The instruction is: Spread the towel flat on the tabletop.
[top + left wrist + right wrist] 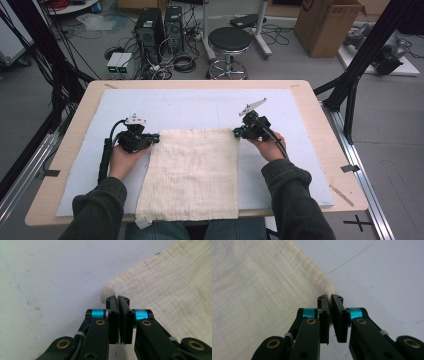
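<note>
Cream cloth lies flat on white mat, long axis running toward person. L gripper clamped on far-left corner, R gripper on far-right; cloth body extends nearward from both.

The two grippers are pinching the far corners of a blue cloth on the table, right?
Not quite: the cloth is cream, not blue. The high view shows it lying on the pale mat. The left gripper and the right gripper do pinch its far corners.
</note>
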